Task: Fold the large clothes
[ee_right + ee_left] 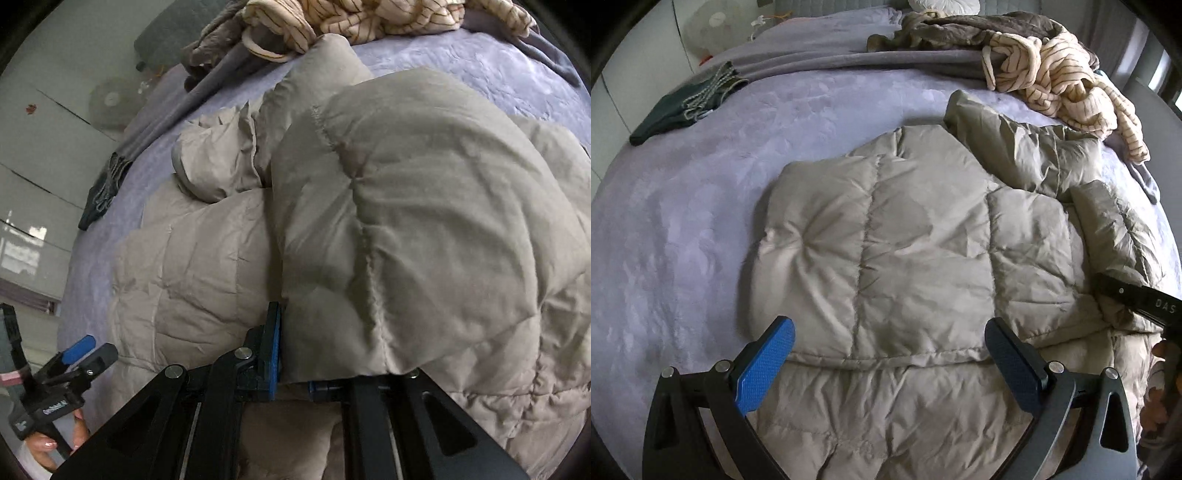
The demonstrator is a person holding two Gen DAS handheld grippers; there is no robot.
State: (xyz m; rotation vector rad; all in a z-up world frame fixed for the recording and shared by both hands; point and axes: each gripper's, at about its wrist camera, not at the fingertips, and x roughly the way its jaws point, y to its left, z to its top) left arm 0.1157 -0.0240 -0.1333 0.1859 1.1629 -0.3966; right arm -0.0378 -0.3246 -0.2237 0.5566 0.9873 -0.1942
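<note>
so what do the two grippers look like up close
Left gripper: black metal linkage arms with silver pivot screws, and flat fingers faced with textured blue pads. Right gripper: the same black arms, silver screws and blue-padded fingers. Each body carries white lettering, too small to read fully.

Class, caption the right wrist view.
Right gripper shut on a fold of the beige puffer jacket, lifted over the lilac bedspread.

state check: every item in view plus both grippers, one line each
puffer jacket: on the bed, partly folded, one flap lifted
left gripper: open, empty, above the jacket
right gripper: shut on the jacket flap
striped garment: crumpled heap
dark green garment: folded flat
brown blanket: bunched up
</note>
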